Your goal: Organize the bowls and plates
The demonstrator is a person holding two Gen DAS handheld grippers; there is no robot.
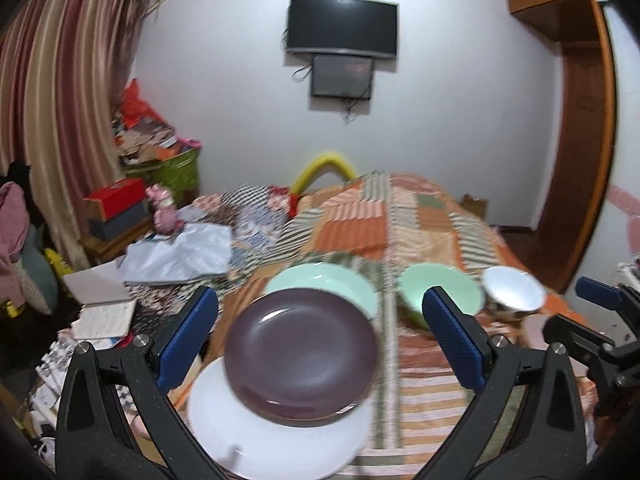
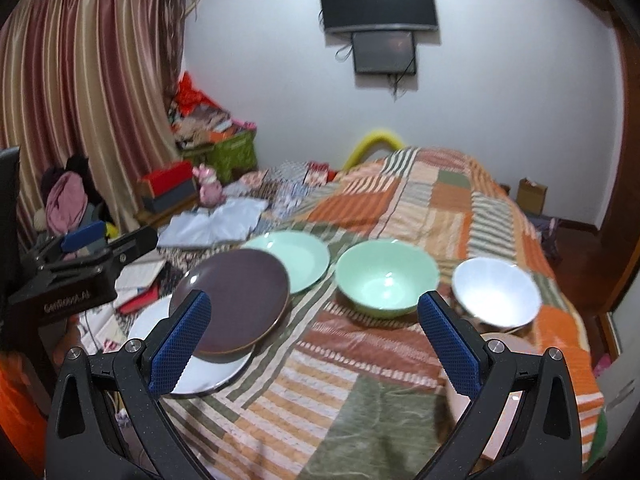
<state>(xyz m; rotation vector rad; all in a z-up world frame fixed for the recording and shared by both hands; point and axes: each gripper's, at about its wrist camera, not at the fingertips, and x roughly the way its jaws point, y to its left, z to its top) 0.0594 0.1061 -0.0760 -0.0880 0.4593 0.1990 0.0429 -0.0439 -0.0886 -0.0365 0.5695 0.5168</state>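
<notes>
Both grippers, left gripper (image 1: pixel 320 332) and right gripper (image 2: pixel 314 340), spread and empty; we should centre the brown plate (image 2: pixel 234 304), overhanging the white plate (image 2: pixel 208 376) near the bed's (image 2: pixel 360 392) left edge, before adding the green plate (image 2: pixel 292 254)

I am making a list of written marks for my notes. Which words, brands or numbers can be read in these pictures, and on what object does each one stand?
"GenRobot.AI": white letters on the black body of the left claw, seen in the right wrist view; slightly blurred.
Books and papers beside the bed: print too blurred to read.
Red box, green bag: no legible text.
Plates and bowls: none.
</notes>
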